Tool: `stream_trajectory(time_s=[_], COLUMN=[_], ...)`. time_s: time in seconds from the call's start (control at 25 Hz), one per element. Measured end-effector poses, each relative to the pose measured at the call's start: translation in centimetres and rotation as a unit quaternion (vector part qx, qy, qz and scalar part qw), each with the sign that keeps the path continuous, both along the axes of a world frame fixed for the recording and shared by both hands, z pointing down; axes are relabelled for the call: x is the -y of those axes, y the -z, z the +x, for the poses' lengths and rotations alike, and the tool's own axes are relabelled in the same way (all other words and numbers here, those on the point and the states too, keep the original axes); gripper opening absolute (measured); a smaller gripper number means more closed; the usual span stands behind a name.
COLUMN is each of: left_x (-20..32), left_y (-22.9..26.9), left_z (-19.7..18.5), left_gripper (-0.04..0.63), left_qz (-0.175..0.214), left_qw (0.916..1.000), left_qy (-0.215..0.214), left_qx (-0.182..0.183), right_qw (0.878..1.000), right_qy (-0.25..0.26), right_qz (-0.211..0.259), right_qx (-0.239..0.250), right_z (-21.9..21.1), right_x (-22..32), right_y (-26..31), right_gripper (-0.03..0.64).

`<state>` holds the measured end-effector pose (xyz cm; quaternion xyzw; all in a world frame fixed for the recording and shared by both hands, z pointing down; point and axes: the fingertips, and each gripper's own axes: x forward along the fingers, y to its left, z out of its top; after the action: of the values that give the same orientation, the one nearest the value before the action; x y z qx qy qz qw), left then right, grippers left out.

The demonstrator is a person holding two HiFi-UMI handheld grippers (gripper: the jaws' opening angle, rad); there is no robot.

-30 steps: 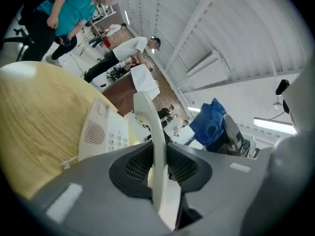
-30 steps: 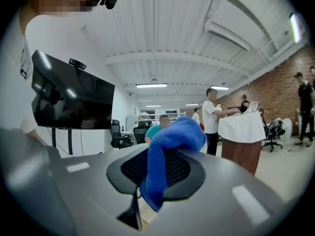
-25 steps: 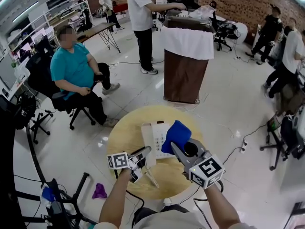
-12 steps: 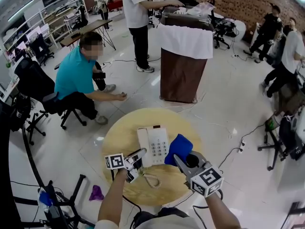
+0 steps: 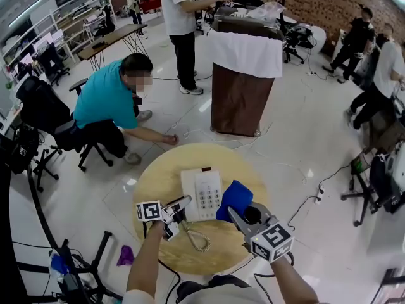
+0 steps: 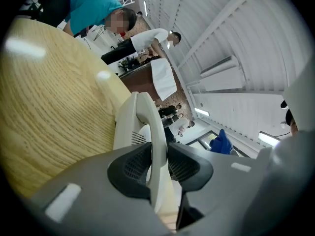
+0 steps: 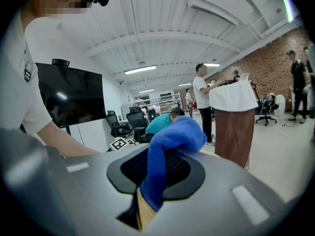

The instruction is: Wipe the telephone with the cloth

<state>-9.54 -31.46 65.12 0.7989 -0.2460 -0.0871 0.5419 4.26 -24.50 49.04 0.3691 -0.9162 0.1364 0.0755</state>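
left claw (image 6: 158, 163) seen from behind, its dark mesh pads (image 6: 135, 163) against either side of a white handset (image 6: 150, 117); the jaws have just been opening. the handset runs straight ahead of the claw, above the phone (image 6: 124, 132). a pale wood table (image 6: 49, 107) fills the left. a blue cloth (image 6: 221, 142) shows to the right. far ahead, a person (image 6: 93, 4) in teal bends down.

surface: round light-wood table (image 5: 158, 182), grain plain to see, standing on a glossy white floor (image 5: 304, 144) | on it: white push-button telephone (image 5: 205, 198), flat, keypad up, right of centre, white handset (image 6: 147, 127) along its left side | also: white coiled cord (image 5: 197, 239) trailing over the wood from the telephone's near end toward the near edge
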Motion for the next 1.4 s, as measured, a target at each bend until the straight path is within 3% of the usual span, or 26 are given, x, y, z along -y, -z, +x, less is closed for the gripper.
stream_trajectory(time_s=[0.36, 0.6, 0.84, 1.08, 1.4], left_x=[0.7, 1.4, 0.1, -4.6, -12.9], left_y=[0.2, 1.8, 6.8, 13.5, 18.4], left_z=[-1.1, -2.9, -2.8, -0.3, -0.5], left_gripper=[0.158, 0.177, 0.095, 0.034, 0.000], left_qz=[0.013, 0.044, 0.142, 0.242, 0.309], left_qw=[0.9984, 0.9919, 0.9737, 0.9524, 0.9263], left_qy=[0.030, 0.096, 0.120, 0.109, 0.116], left_qx=[0.046, 0.071, 0.132, 0.150, 0.182], right_qw=[1.000, 1.000, 0.999, 0.999, 0.998], right_qy=[0.023, 0.028, 0.030, 0.026, 0.004], right_qz=[-0.008, -0.007, -0.001, 0.018, 0.061], right_qx=[0.002, 0.003, 0.015, 0.015, 0.010], right_z=[-2.0, -2.8, -4.4, -5.6, -7.7], right_x=[-0.3, -0.5, -1.3, -3.4, -9.3], right_y=[-0.5, -0.4, 0.0, 1.4, 4.4], right_gripper=[0.064, 0.064, 0.064, 0.064, 0.064])
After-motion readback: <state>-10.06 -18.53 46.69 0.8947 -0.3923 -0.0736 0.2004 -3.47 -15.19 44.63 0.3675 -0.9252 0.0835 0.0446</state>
